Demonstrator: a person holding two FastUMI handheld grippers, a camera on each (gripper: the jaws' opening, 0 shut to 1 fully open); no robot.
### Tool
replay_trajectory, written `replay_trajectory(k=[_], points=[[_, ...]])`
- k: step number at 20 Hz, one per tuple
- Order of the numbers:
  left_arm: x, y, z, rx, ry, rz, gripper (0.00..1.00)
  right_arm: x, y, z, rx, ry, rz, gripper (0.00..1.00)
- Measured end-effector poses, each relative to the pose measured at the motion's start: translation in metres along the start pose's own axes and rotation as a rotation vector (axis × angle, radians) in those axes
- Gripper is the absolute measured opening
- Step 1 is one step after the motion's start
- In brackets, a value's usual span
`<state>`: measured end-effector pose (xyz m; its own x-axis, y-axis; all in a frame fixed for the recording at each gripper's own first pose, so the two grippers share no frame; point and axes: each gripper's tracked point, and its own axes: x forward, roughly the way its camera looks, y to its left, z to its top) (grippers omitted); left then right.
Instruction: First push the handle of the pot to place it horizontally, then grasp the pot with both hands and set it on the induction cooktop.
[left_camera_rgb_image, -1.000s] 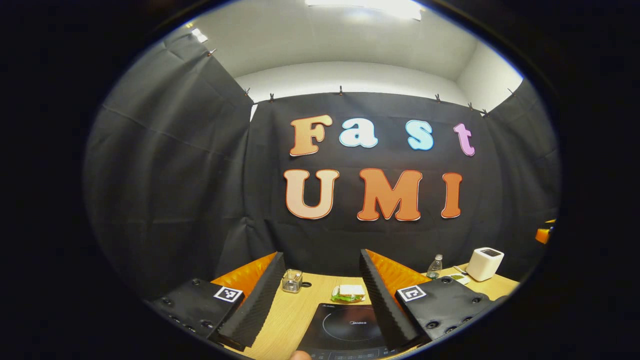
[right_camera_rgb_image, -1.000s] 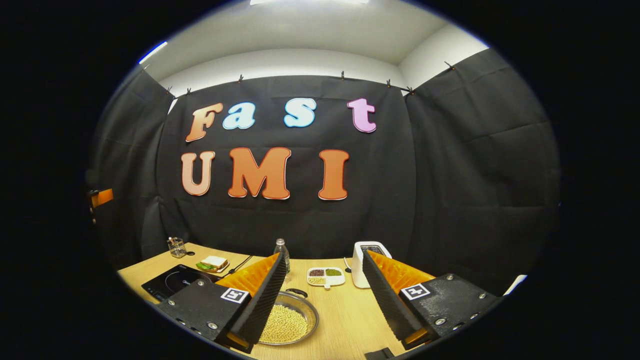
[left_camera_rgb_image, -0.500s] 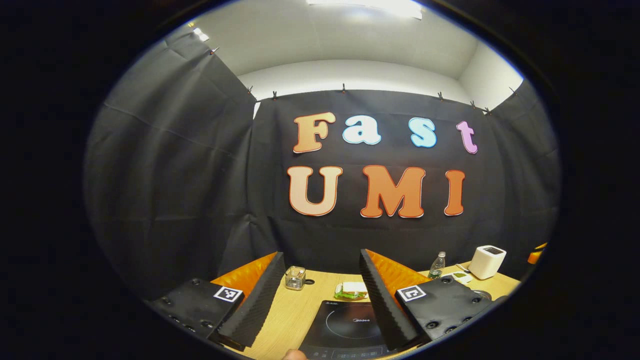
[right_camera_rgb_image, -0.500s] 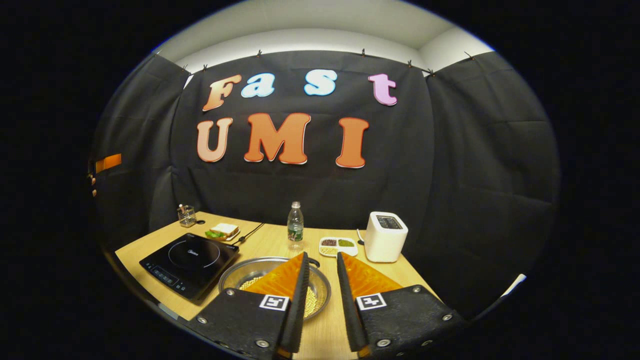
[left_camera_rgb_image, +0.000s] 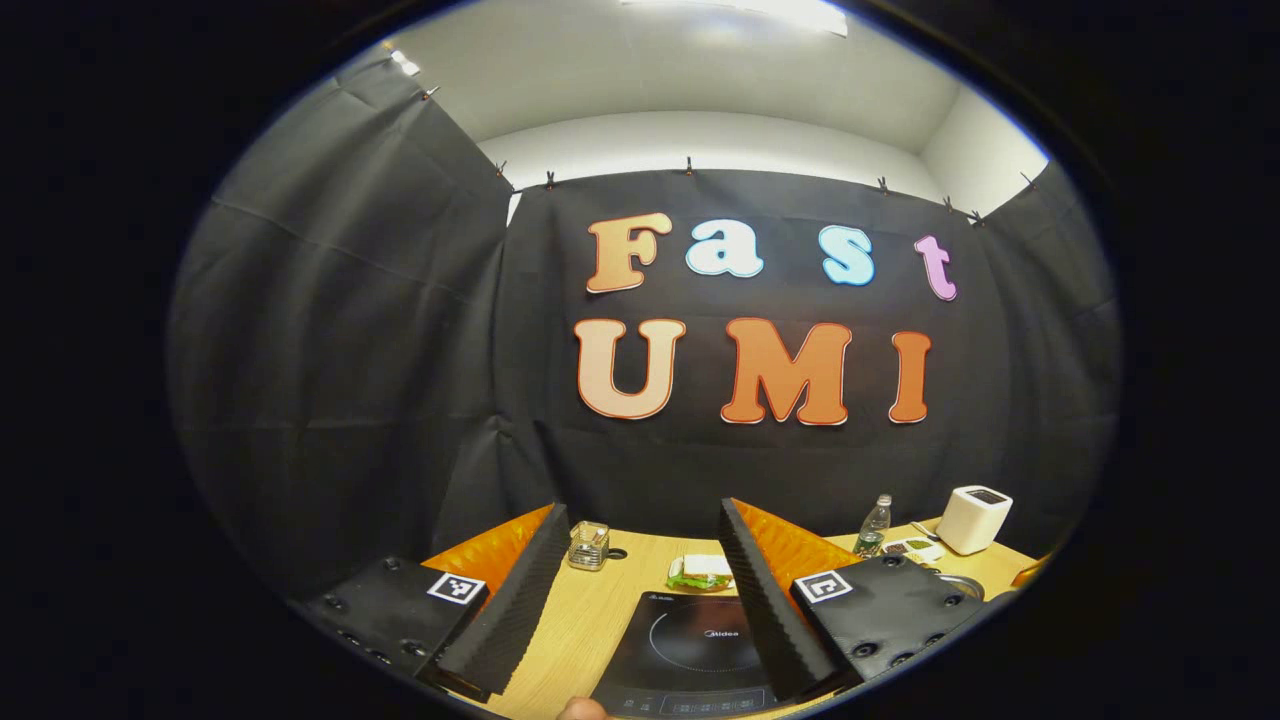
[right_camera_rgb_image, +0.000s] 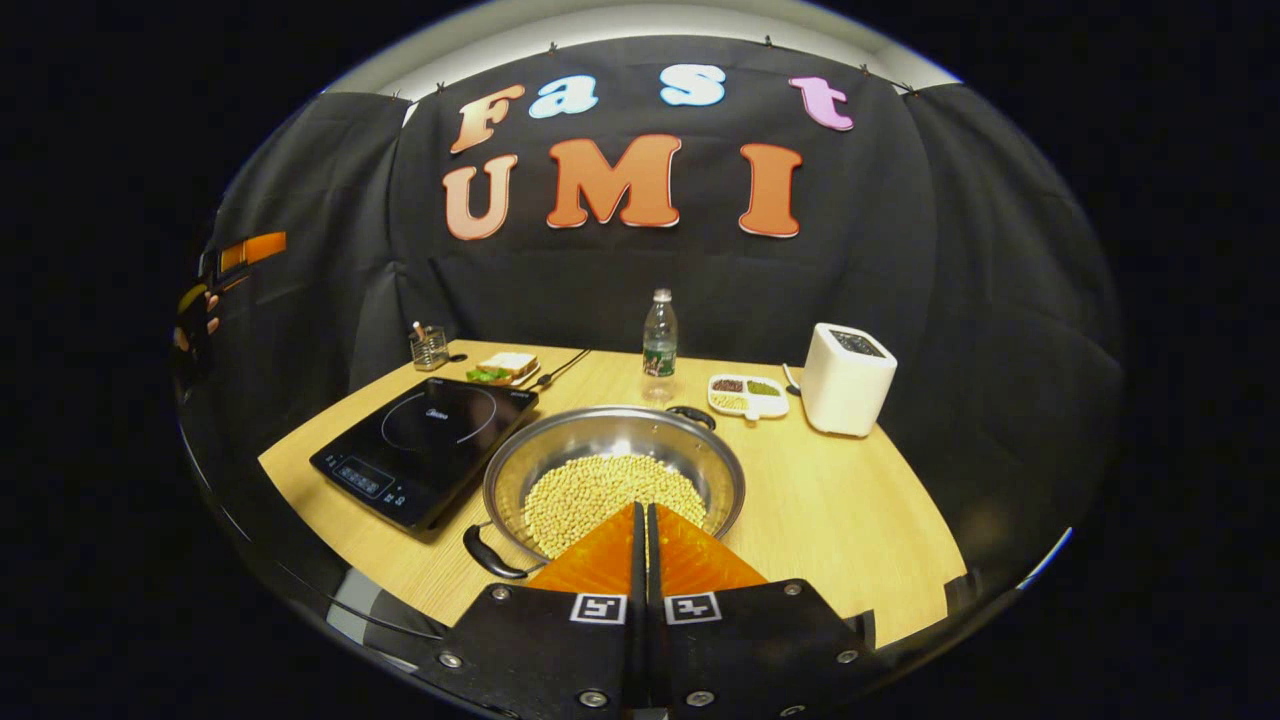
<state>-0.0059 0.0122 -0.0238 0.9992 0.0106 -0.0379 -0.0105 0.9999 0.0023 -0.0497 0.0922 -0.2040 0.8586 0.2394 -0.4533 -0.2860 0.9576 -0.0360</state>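
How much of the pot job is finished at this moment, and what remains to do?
Nothing looks finished: the pot of beans sits on the table beside the induction cooktop, with one handle pointing near-left. In hand: the right gripper is shut above the pot's near rim, perhaps ready to push. The left gripper hangs open. Left: turning the handle, grasping, lifting.

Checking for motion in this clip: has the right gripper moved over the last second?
Yes. The right gripper has risen and tilted down: the toaster sits higher in the right gripper view, and its jaws have closed.
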Motion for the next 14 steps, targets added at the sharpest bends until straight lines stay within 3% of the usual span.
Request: replay_trajectory(k=[6, 14], points=[[0.004, 0.002, -0.010, 0.010, 0.017, 0.005, 0.97, 0.013, 0.032, -0.052, -0.056, 0.134, 0.084, 0.00], [0.011, 0.006, -0.023, 0.002, 0.045, 0.011, 0.97, 0.025, 0.076, -0.092, -0.121, 0.250, 0.194, 0.00]])
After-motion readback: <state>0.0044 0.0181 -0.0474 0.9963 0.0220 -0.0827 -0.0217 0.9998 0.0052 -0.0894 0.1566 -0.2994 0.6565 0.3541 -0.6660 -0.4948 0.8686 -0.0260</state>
